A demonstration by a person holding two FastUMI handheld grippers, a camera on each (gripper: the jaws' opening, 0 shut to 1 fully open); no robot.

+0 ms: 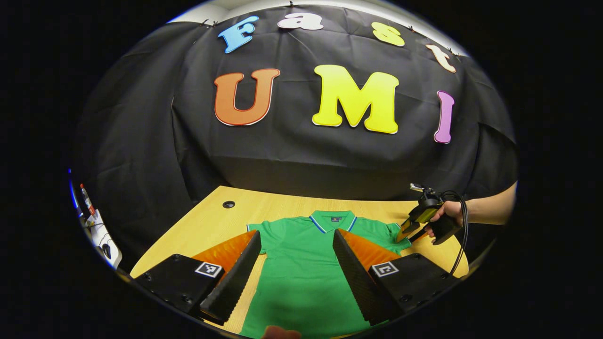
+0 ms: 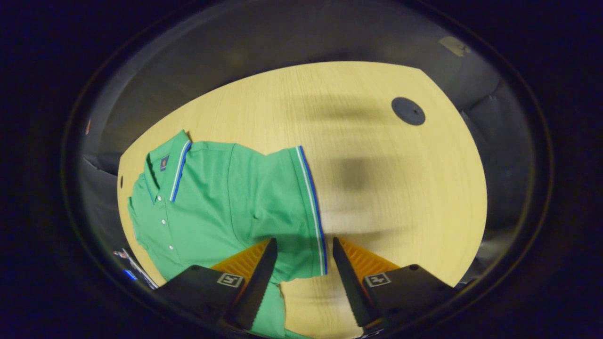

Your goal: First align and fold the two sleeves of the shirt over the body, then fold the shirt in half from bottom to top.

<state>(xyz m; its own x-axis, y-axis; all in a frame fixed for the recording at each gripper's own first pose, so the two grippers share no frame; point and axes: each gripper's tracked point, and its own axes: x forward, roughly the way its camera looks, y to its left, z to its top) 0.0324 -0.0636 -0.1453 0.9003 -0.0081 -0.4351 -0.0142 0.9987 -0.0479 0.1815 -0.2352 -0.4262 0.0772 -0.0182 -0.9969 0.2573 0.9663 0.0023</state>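
No legible text appears. The shirt (image 1: 301, 263) carries a small collar label (image 1: 336, 219), too small to read. Square coded markers (image 1: 208, 269) sit on the gripper bodies.

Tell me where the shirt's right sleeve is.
In the right gripper view, the sleeve lies flat on the table, its striped cuff between the open right tongs.

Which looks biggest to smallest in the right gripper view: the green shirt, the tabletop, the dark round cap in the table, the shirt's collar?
1. Tabletop, by far the widest area.
2. Green shirt, covering the table's left part.
3. Collar and round cap: the collar looks somewhat larger, but they lie at different distances from the camera, so this is unsure.
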